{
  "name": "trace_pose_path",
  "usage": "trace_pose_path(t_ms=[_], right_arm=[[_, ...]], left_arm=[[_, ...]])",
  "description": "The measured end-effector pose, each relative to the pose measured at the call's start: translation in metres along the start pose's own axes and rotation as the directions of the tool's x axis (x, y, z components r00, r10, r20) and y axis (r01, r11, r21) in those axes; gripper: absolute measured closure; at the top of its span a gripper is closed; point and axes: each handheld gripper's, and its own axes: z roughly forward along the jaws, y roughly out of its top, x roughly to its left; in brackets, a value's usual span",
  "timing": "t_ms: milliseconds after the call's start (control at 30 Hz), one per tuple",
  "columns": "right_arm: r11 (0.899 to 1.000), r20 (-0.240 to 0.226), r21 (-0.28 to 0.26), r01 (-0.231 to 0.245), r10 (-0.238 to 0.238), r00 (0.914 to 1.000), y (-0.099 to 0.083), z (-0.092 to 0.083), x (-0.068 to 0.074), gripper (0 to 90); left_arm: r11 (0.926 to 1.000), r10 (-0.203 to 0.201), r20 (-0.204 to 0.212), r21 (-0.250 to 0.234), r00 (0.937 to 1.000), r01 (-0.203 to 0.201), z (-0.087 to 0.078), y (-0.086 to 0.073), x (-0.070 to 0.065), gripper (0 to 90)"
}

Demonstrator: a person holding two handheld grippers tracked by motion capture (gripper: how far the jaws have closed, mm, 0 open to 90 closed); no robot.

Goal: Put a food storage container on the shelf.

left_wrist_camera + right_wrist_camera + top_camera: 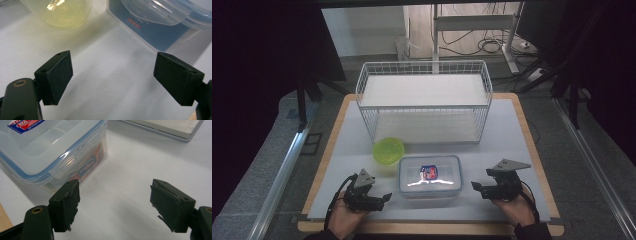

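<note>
both claws released, flanking the lidded box at the near edge of the tabletop

left claw (384, 196) and right claw (475, 186) stand spread with nothing between the pads, one on each side of the clear plastic box (430, 175) with a blue seal, which sits near centre on the white tabletop (512, 130). it looks stiff, light and smooth, likely slippery; the short end walls under the lid flaps seem the safest hold. a green bowl (388, 150) sits just far-left of it, the wire shelf rack (424, 100) farther back.
</note>
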Motion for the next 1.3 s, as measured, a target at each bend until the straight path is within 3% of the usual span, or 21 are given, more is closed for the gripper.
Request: trace_pose_path(t_ms=[167, 267, 333, 467, 700, 733, 800, 867, 933, 1000, 1033, 1133, 1167, 1200, 1233, 1267, 1300], right_arm=[[1.0, -0.001, 0.006, -0.01, 0.01, 0.9999, 0.002, -0.003, 0.001, 28.5], [1.0, -0.005, 0.009, -0.027, 0.027, 0.9996, 0.003, -0.006, 0.0, 33.5], [0.999, -0.006, 0.011, -0.04, 0.04, 0.9992, 0.005, -0.009, 0.0, 35.4], [0.998, -0.016, 0.007, -0.068, 0.069, 0.9975, 0.009, -0.013, 0.0, 38.2], [0.997, -0.074, 0.014, -0.074, 0.075, 0.9945, 0.018, -0.015, 0.003, 44.9], [0.996, -0.104, 0.013, -0.083, 0.084, 0.991, 0.022, -0.014, 0.004, 48.1], [0.996, -0.113, 0.014, -0.09, 0.091, 0.9894, 0.023, -0.014, 0.004, 49.0], [0.995, -0.148, 0.015, -0.096, 0.097, 0.9841, 0.028, -0.011, 0.006, 51.1], [0.995, -0.16, 0.022, -0.098, 0.1, 0.9821, 0.032, -0.008, 0.009, 51.1], [0.995, -0.163, 0.027, -0.097, 0.1, 0.9815, 0.034, -0.006, 0.01, 51.0], [0.994, -0.179, 0.038, -0.103, 0.108, 0.9778, 0.037, -0.001, 0.011, 49.9], [0.991, -0.211, 0.054, -0.124, 0.133, 0.9685, 0.04, 0.008, 0.01, 46.5], [0.99, -0.22, 0.06, -0.131, 0.141, 0.9653, 0.041, 0.011, 0.009, 45.6], [0.988, -0.23, 0.069, -0.135, 0.148, 0.9618, 0.041, 0.015, 0.009, 44.0], [0.987, -0.235, 0.081, -0.141, 0.157, 0.9592, 0.042, 0.018, 0.009, 43.1], [0.985, -0.24, 0.089, -0.146, 0.164, 0.9569, 0.042, 0.022, 0.008, 42.7], [0.983, -0.248, 0.099, -0.151, 0.172, 0.9535, 0.042, 0.025, 0.008, 41.8]], left_arm=[[1.0, -0.006, 0.019, 0.003, 0.9998, 0.005, -0.001, 0.004, -0.002, 15.0], [0.9994, -0.025, 0.03, 0.025, 0.9992, 0.024, -0.002, 0.007, -0.003, 10.1], [0.9982, -0.053, 0.065, 0.032, 0.9964, 0.051, -0.006, 0.012, -0.004, 7.1], [0.9969, -0.079, 0.125, 0.007, 0.989, 0.079, -0.012, 0.017, -0.004, 12.5], [0.9938, -0.105, 0.171, -0.017, 0.9797, 0.11, -0.012, 0.025, -0.002, 29.6], [0.9912, -0.124, 0.195, -0.021, 0.9729, 0.131, -0.011, 0.029, 0.001, 30.9], [0.9905, -0.127, 0.204, -0.026, 0.9706, 0.135, -0.01, 0.032, 0.002, 33.4], [0.9858, -0.15, 0.248, -0.036, 0.957, 0.164, -0.008, 0.039, 0.006, 34.0], [0.9829, -0.166, 0.27, -0.032, 0.9483, 0.182, -0.005, 0.043, 0.008, 35.2], [0.9822, -0.17, 0.279, -0.03, 0.945, 0.186, -0.003, 0.044, 0.009, 35.1], [0.9785, -0.189, 0.308, -0.021, 0.9324, 0.205, 0.003, 0.047, 0.011, 34.5], [0.973, -0.219, 0.35, 0.007, 0.9109, 0.231, 0.013, 0.05, 0.014, 32.0], [0.973, -0.219, 0.35, 0.007, 0.9109, 0.231, 0.013, 0.05, 0.014, 31.2], [0.9716, -0.226, 0.368, 0.018, 0.9021, 0.236, 0.019, 0.052, 0.014, 30.2], [0.971, -0.228, 0.377, 0.022, 0.8976, 0.238, 0.021, 0.053, 0.013, 29.5], [0.971, -0.228, 0.377, 0.022, 0.8976, 0.238, 0.021, 0.053, 0.013, 28.5], [0.9692, -0.237, 0.386, 0.029, 0.8916, 0.245, 0.024, 0.055, 0.014, 26.1]])
